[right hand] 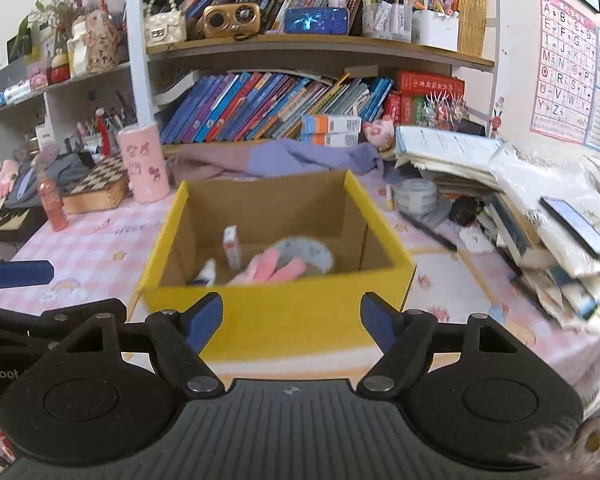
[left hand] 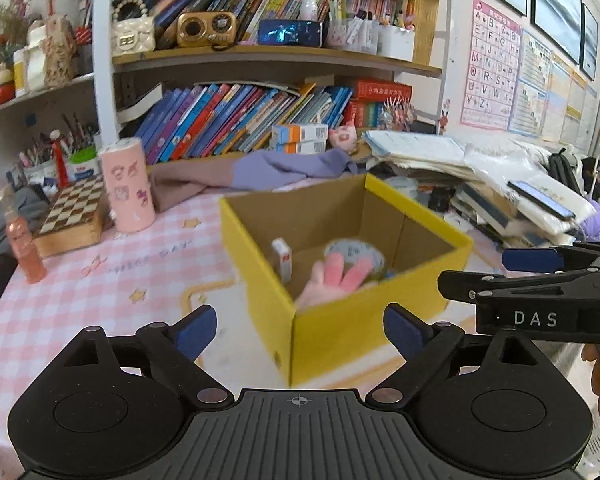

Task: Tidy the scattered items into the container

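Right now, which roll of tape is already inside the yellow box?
The flat roll under the pink glove; the other roll sits on the table beside the book pile.

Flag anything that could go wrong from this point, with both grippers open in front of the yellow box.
1. The yellow box sits right ahead of the open right gripper; a careless move could shove it.
2. The tape roll lies beside a leaning stack of books; reaching there might topple it.
3. The pink bottle stands upright near the left gripper; a swing could tip it.
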Demonstrator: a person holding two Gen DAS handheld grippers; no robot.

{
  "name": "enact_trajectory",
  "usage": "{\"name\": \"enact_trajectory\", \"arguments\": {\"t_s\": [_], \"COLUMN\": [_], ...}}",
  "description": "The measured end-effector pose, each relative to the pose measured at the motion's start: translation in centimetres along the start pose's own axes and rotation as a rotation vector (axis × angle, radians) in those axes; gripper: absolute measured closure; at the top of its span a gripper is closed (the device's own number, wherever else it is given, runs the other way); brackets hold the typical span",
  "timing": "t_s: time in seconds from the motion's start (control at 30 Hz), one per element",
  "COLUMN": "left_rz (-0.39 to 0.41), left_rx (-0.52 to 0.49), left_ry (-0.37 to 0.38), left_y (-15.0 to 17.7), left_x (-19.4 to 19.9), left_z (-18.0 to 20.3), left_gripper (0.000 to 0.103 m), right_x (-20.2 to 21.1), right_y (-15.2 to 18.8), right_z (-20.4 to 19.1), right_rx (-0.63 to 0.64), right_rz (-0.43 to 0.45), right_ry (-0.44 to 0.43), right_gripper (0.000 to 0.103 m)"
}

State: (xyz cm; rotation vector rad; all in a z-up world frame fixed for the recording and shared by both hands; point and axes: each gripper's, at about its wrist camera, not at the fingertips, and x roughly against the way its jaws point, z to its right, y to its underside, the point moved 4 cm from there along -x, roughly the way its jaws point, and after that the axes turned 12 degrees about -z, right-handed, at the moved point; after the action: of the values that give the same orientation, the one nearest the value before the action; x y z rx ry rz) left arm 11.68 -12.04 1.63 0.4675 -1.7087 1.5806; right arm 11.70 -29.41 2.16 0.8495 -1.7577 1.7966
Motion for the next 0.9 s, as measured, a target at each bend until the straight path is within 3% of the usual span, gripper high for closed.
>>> {"name": "enact_trajectory", "arguments": {"t_s": [0.27, 0.5, 0.9], "left_rz": [-0.033, -0.097, -0.137], "left_rx": [0.034, 0.096, 0.147], "left_ry": [-0.038, -0.103, -0.107], "left_y": [4.9, 8.1, 9.8], "left_x": [3.6, 5.2, 5.9], "left_z": [-3.6, -6.8, -8.7], "left_gripper": [0.007, 0.007, 0.002], "right_x": [2.0, 2.9, 3.0], "right_y": [4.5, 6.3, 7.2], "right_z": [-5.9, -10.1, -12.1], "right_rx": [0.005, 0.038, 0.056], "right_rz": [-0.030, -0.056, -0.093], "right_ry": [-0.002, -0.029, -0.005], "right_gripper": [0.022, 0.015, 0.009]}}
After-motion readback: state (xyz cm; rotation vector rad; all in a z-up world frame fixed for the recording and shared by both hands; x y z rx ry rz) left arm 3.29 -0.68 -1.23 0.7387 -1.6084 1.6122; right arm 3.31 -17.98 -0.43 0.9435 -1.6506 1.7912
